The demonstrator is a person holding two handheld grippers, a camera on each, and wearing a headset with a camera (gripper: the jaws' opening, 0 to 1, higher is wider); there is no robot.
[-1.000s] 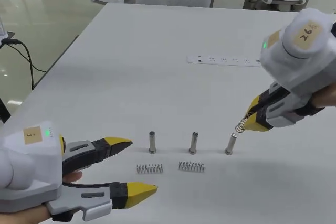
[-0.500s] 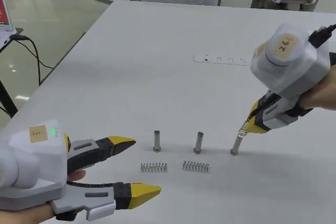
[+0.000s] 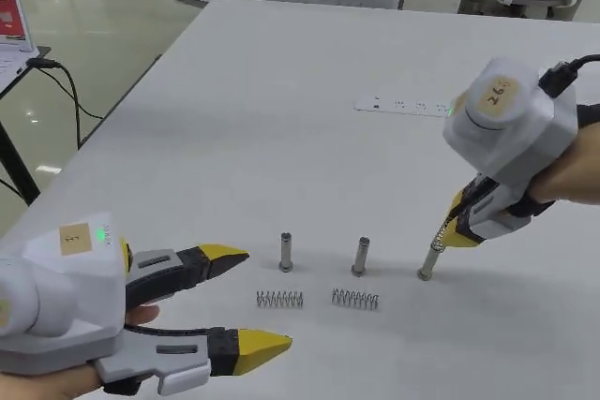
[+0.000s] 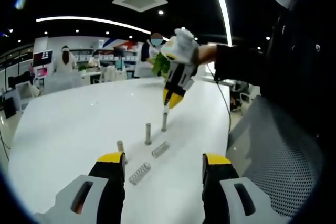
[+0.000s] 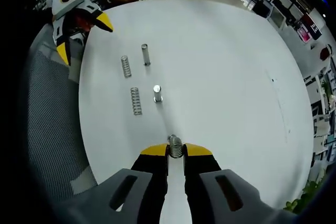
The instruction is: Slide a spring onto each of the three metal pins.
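"The table (image 3: 281,119) is smooth and white, matt, with a faint sheen toward its far edge."

"The pins (image 3: 286,251) are bare metal, satin grey. The loose springs (image 3: 279,299) by the near edge are thin bright wire, and so is the spring (image 5: 175,145) between yellow tips."

"On the left gripper (image 4: 164,158) and right gripper (image 5: 176,150), those tips look matt, the jaws grey plastic, the housings white and lightly glossy."

"The power strip (image 3: 403,106) is white plastic."

Under the right claw (image 3: 457,231) stands the right pin (image 3: 428,262), the held spring (image 3: 438,231) at its top; the middle pin (image 3: 361,257) and left pin (image 3: 286,252) stand in a row to its left. Ahead of the left claw (image 4: 163,158), a second spring (image 3: 355,299) and a third spring (image 3: 280,299) lie just before these two pins.
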